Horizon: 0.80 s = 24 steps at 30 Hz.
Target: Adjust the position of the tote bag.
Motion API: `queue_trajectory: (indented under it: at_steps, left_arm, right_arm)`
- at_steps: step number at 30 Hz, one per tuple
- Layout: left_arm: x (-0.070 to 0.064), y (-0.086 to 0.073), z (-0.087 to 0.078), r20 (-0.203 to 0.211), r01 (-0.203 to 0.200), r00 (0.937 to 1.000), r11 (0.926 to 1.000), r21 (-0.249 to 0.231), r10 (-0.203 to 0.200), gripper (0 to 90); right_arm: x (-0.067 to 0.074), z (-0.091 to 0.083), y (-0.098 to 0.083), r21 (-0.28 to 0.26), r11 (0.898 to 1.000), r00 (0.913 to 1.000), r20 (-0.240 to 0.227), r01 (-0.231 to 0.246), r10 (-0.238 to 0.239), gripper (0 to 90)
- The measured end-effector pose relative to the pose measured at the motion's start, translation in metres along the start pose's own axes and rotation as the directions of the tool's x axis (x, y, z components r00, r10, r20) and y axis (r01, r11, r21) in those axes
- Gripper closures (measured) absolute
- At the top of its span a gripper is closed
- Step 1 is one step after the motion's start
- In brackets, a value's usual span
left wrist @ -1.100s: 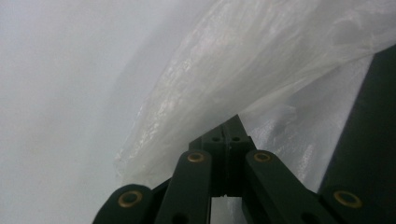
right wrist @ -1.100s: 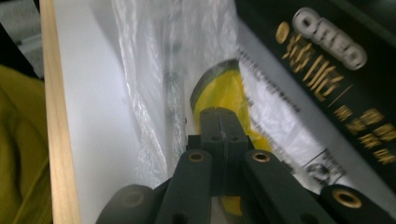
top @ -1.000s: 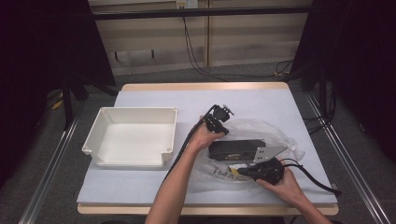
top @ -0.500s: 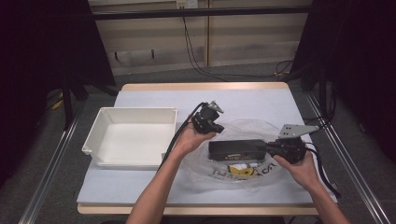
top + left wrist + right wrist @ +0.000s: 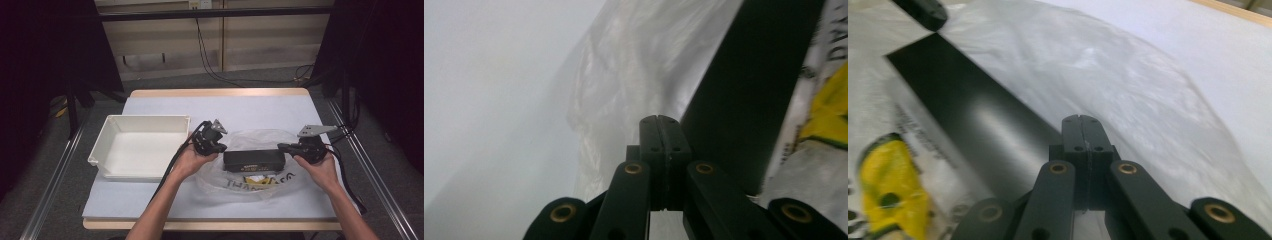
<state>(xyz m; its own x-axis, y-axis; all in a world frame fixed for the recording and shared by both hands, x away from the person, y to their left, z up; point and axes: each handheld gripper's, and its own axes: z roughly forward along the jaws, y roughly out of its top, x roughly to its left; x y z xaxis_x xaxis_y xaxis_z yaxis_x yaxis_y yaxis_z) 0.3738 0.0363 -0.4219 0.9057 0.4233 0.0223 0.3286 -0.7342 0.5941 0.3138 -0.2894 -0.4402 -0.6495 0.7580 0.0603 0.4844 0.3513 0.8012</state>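
Observation:
A long black box (image 5: 254,160) lies on a crumpled clear plastic bag (image 5: 250,184) with dark lettering and a yellow print (image 5: 888,185), mid-table. My left gripper (image 5: 220,147) is at the box's left end, its jaws pressed together with nothing visible between them. The left gripper view has those shut tips (image 5: 659,120) just beside the box (image 5: 749,100), over the bag (image 5: 624,75). At the box's right end is my right gripper (image 5: 281,146), also shut. Its tips (image 5: 1083,120) hover over the box (image 5: 973,120) and bag (image 5: 1148,85).
A white rectangular tray (image 5: 145,119) stands at the left of the table, close to my left hand. The table (image 5: 250,107) has a white cover and wooden edges. Metal rails run along both sides, and cables trail from both grippers.
My left gripper has moved left and nearer, from the bag's far edge to the box's left end. The right gripper has moved from the bag's front edge up to the box's right end.

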Motion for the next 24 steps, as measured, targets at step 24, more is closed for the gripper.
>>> queue_trajectory:
  at_steps: [24]
  left_arm:
    - [0.004,-0.006,-0.002,-0.008,0.017,0.9998,0.9993,-0.034,-0.017,90.0]
  right_arm:
    - [-0.023,-0.009,-0.03,-0.004,0.997,0.9909,0.108,-0.08,0.08,90.0]
